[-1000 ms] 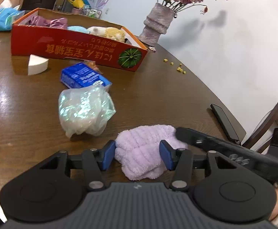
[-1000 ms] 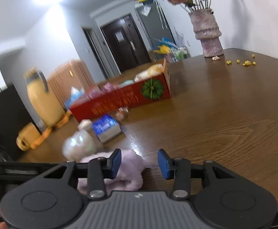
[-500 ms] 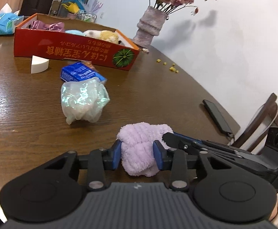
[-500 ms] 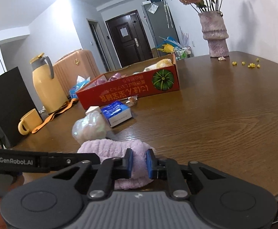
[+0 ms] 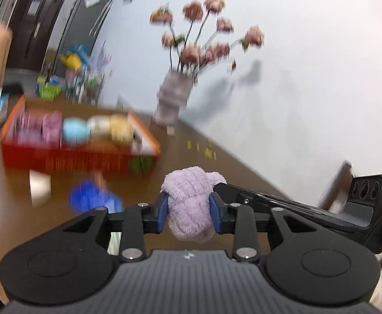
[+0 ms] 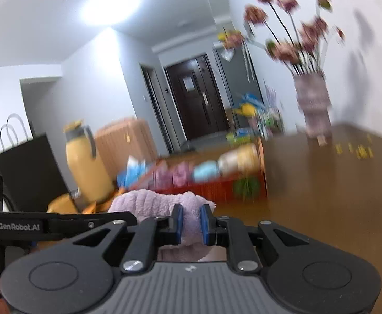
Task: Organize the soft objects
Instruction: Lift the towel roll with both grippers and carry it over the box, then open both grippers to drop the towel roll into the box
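Observation:
A fluffy lilac towel (image 5: 188,204) hangs in the air above the brown table (image 5: 230,172), bunched into a roll. My left gripper (image 5: 188,209) is shut on one end of it, its blue pads pressed into the pile. My right gripper (image 6: 191,222) is shut on the other end of the towel (image 6: 143,204), pinching a thin fold. The two grippers meet at an angle, close together. Behind stands the red cardboard box (image 5: 81,157) with several soft toys (image 5: 75,129) in it, blurred by motion.
A blue packet (image 5: 94,198) and a white wedge (image 5: 40,187) lie in front of the box. A vase of dried flowers (image 5: 174,102) stands at the wall, with yellow crumbs (image 5: 206,151) nearby. A yellow jug (image 6: 86,162) and a black bag (image 6: 28,167) stand at the left; a chair (image 5: 335,185) at the right.
Both grippers closed on the lilac towel as it lay on the table and then lifted it together. The table and the box now sit lower in both views.

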Demonstrator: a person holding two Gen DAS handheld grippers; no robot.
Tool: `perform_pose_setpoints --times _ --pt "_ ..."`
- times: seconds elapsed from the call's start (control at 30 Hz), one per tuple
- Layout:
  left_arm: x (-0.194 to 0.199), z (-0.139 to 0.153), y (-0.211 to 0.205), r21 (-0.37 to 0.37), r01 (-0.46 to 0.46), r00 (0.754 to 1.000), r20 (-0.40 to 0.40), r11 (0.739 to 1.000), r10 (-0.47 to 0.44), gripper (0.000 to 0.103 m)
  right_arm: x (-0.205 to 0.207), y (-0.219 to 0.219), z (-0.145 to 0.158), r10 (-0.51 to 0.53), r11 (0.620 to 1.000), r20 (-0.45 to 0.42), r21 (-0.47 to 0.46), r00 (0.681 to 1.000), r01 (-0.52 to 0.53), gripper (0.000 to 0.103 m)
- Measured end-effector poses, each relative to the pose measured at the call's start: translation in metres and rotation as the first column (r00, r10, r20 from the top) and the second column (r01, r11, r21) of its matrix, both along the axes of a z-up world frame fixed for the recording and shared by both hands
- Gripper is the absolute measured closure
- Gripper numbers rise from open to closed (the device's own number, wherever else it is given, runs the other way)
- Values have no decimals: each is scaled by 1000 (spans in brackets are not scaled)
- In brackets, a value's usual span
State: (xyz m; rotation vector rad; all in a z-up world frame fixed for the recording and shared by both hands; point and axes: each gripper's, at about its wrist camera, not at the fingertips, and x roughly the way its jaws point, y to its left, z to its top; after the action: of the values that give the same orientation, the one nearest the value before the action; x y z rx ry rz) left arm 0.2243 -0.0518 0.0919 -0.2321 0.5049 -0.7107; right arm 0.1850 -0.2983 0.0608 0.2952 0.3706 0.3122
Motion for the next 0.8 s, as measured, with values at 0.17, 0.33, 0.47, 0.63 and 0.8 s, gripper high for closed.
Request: perform_pose_setpoints --times 0.17,0.33,0.47,0.63,0.8 --pt "101 35 -9 60 -70 998 13 996 69 70 113 3 38 17 1000 -9 -9 1000 -17 89" --pt "225 8 -14 114 -102 980 -161 988 119 70 238 23 23 -13 995 -130 -100 991 0 89" --pt "290 -26 -21 169 -149 956 -228 974 186 69 306 41 -8 -56 980 -203 -199 978 15 89" --pt "331 -61 -23 227 -166 932 -282 960 228 67 354 58 -46 -126 952 -302 -306 945 29 85" --pt "325 -62 -15 239 -165 943 -245 957 224 55 349 59 -52 -112 949 -300 -314 947 13 77"
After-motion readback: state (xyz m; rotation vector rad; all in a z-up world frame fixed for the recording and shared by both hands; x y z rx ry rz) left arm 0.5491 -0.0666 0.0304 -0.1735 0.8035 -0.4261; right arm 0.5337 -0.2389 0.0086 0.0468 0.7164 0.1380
